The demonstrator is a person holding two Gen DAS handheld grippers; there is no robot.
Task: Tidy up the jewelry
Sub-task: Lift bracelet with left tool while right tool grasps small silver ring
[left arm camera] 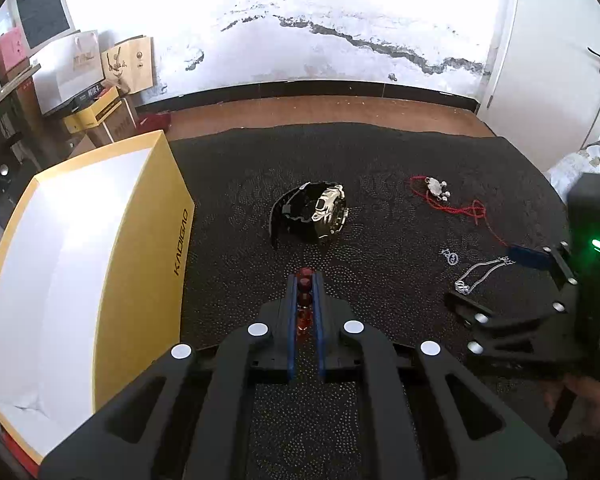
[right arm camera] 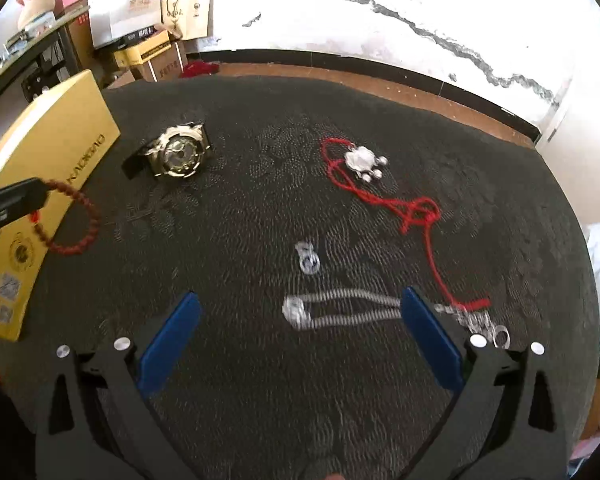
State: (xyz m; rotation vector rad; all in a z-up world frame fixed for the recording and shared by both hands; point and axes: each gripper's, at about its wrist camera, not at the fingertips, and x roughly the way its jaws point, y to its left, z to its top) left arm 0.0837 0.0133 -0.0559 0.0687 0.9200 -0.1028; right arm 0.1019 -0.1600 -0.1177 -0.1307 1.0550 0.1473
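Note:
My left gripper (left arm camera: 305,280) is shut on a dark red bead bracelet (left arm camera: 305,300), held above the black mat; in the right wrist view the bracelet (right arm camera: 80,220) hangs as a loop from that gripper (right arm camera: 40,192) beside the yellow box. My right gripper (right arm camera: 300,312) is open, low over a silver chain bracelet (right arm camera: 340,310); it also shows in the left wrist view (left arm camera: 512,258). A small silver ring charm (right arm camera: 307,258) lies just beyond. A black and silver watch (left arm camera: 318,212) and a red cord with a silver pendant (right arm camera: 364,160) lie farther back.
A yellow box with a white inside (left arm camera: 60,264) stands open at the mat's left edge. The black mat (right arm camera: 260,380) covers the table. Cartons and bags (left arm camera: 88,80) are stacked at the far left by the wall.

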